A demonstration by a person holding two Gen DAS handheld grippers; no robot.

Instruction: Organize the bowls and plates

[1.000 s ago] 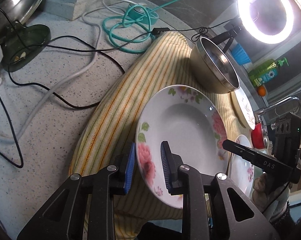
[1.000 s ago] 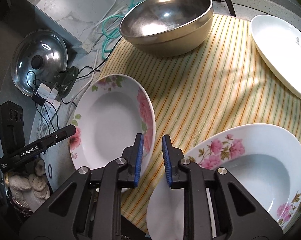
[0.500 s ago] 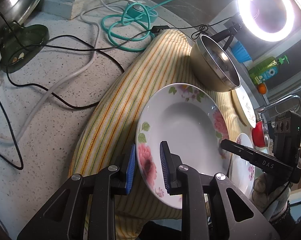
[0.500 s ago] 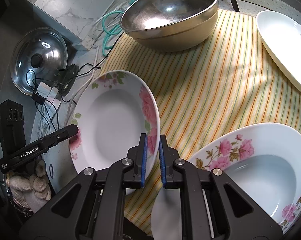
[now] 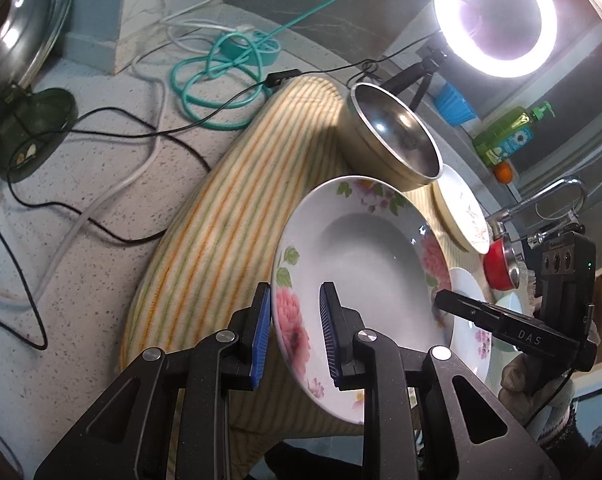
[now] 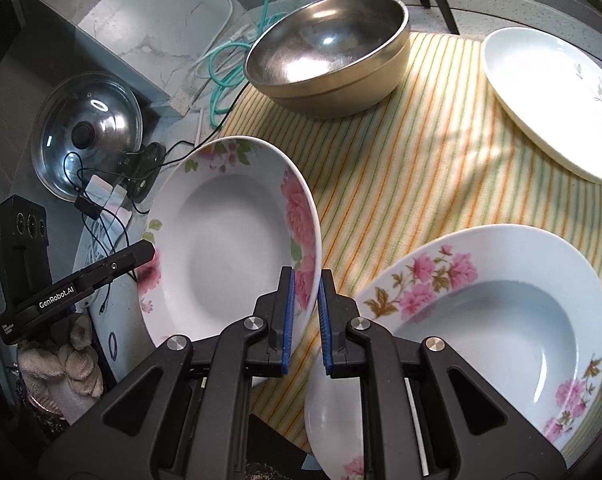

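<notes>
A floral deep plate is held tilted above the striped cloth. My right gripper is shut on its right rim. My left gripper straddles its left rim with a gap between the pads and the rim, so it is open. A second floral plate lies on the cloth at the right. A steel bowl stands at the back. A white plate lies at the far right.
A pot lid leans at the left, by cables and a teal hose. In the left wrist view, a ring light, soap bottle and tap stand behind.
My right gripper has closed on the floral plate's rim. The plate has lifted and tilted up off the cloth. My left gripper stays open around the other rim.
</notes>
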